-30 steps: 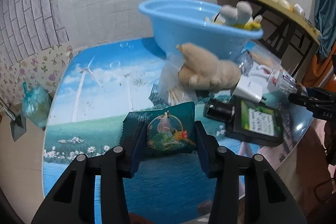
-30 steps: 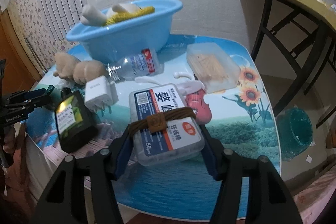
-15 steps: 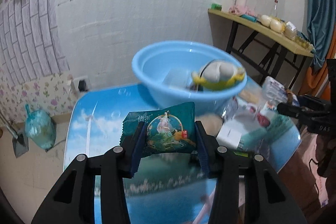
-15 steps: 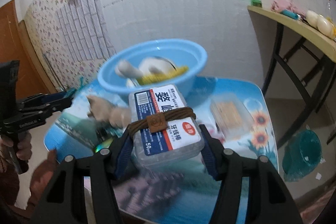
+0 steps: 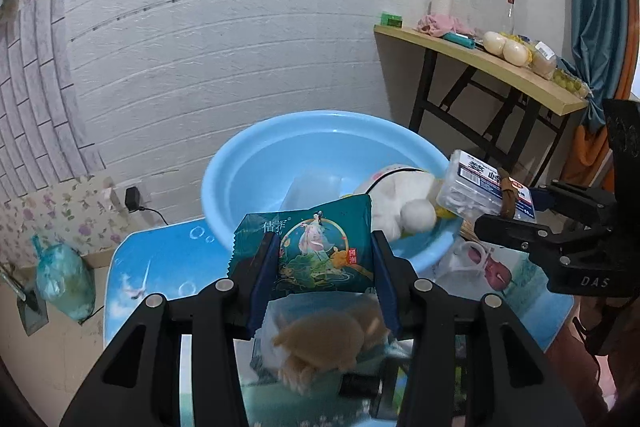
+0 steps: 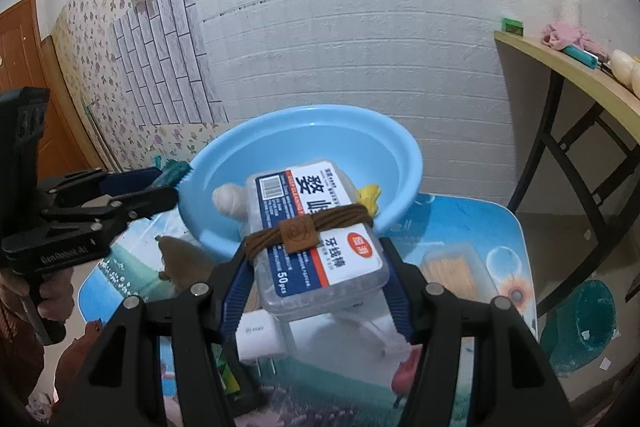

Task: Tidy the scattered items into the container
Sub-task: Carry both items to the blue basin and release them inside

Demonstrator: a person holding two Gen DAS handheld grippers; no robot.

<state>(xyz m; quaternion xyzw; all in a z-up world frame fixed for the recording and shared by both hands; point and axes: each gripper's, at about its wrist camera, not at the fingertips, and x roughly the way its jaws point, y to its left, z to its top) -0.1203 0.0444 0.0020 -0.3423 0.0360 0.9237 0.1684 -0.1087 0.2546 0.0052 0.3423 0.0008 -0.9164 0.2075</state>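
Observation:
My left gripper (image 5: 320, 279) is shut on a green snack packet (image 5: 316, 249) and holds it in the air at the near rim of the blue basin (image 5: 256, 163). My right gripper (image 6: 316, 279) is shut on a clear floss-pick box (image 6: 316, 231) with a brown hair tie around it, held over the basin's (image 6: 404, 155) front edge. The box also shows in the left wrist view (image 5: 480, 187). A white plush toy (image 5: 404, 199) lies in the basin. The left gripper shows at the left in the right wrist view (image 6: 160, 187).
On the blue picture table (image 5: 160, 267) lie a tan plush toy (image 5: 320, 343), a white charger (image 6: 260, 335), a clear toothpick box (image 6: 452, 271) and a dark box (image 5: 372, 387). A wooden side table (image 5: 500, 67) stands at the right, a green bin (image 6: 580, 323) on the floor.
Both grippers rose from the table with their items and moved forward to the basin. The basin now sits lower in both views, its inside visible.

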